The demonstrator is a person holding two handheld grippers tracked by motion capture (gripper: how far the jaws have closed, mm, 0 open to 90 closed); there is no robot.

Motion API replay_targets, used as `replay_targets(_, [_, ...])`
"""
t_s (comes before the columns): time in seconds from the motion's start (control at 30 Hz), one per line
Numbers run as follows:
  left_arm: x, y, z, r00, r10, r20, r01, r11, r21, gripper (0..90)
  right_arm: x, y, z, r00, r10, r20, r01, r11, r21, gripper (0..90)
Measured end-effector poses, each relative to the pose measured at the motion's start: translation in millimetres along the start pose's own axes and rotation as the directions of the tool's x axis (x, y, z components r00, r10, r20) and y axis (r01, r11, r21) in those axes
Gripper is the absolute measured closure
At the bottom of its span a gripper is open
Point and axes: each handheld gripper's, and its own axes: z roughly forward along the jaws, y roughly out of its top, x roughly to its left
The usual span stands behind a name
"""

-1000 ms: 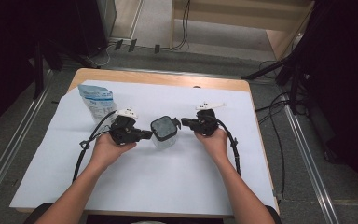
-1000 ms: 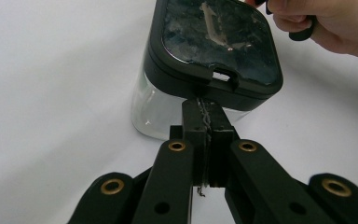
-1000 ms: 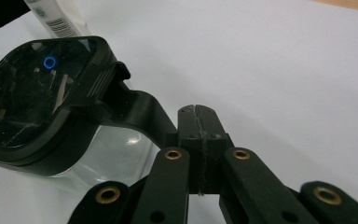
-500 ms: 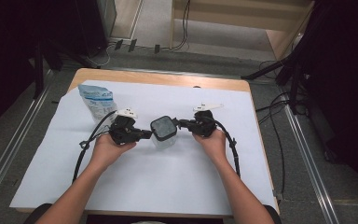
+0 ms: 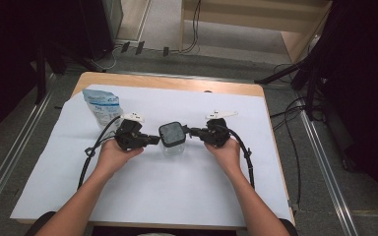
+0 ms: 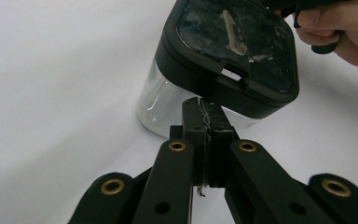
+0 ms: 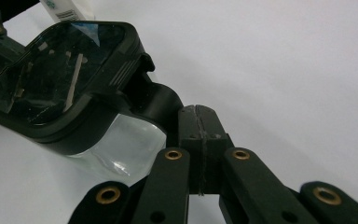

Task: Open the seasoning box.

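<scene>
Clear jar [image 5: 172, 139] between both closed jaws, apparently touching.

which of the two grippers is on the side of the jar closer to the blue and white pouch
The left gripper, at the jar side facing the pouch. The right gripper meets the jar's opposite side, away from the pouch.

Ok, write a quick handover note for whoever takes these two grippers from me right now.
Left gripper: jaws shut, tips against the left edge of the black lid.
Right gripper: jaws shut, tips at the lid's latch on the right side.
Clear jar: upright mid-table on the white sheet, lid on.
Blue-and-white pouch: standing at the far left, untouched.
Done: both grippers placed at the lid.
Left: probably opening the lid; the pouch may come next.
</scene>
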Motion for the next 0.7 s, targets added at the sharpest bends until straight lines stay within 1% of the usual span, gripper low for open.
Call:
replay_targets(0.07, [1.7,0.6,0.5,1.0000,-0.002,0.006,0.002,1.0000,-0.003,90.0,0.3,-1.0,-1.4,1.0000,0.004,0.000,-0.004,1.000,0.000,90.0])
replay_targets(0.13, [3.1,1.4,0.9,1.0000,-0.001,0.002,0.001,1.0000,-0.002,90.0,1.4,-2.2,-3.5,1.0000,0.008,0.005,-0.008,1.000,0.001,90.0])
replay_targets(0.2, [4.4,2.2,1.9,0.9999,-0.004,0.010,0.004,1.0000,-0.006,90.0,1.6,-2.8,-4.3,1.0000,0.008,0.004,-0.008,1.000,0.003,90.0])
replay_targets(0.27, [5.6,3.3,2.8,1.0000,-0.001,0.008,0.001,1.0000,-0.007,90.0,2.1,-4.6,-6.0,0.9999,0.014,0.004,-0.014,1.000,-0.001,90.0])
replay_targets(0.3, [6.6,3.8,3.0,0.9999,0.004,0.012,-0.004,1.0000,-0.005,90.0,2.4,-5.7,-7.0,0.9998,0.022,0.005,-0.022,1.000,-0.002,90.0])
replay_targets(0.43, [10.2,5.2,5.4,0.9995,-0.005,0.032,0.005,0.9999,-0.013,90.0,4.5,-8.5,-11.4,0.9997,0.023,0.010,-0.023,1.000,0.002,90.0])
replay_targets(0.53, [11.0,6.9,6.9,0.9997,0.006,0.024,-0.006,0.9999,-0.013,90.0,6.3,-9.4,-13.8,0.9995,0.029,0.016,-0.029,1.000,0.013,90.0])
replay_targets(0.57, [11.7,7.1,7.6,0.9995,0.000,0.033,0.000,0.9999,-0.015,90.0,6.5,-9.9,-14.7,0.9996,0.022,0.019,-0.023,1.000,0.013,90.0])
replay_targets(0.7, [13.6,8.1,9.9,0.9993,-0.003,0.039,0.004,0.9997,-0.025,90.0,8.0,-12.8,-17.8,0.9994,0.028,0.020,-0.028,1.000,0.010,90.0])
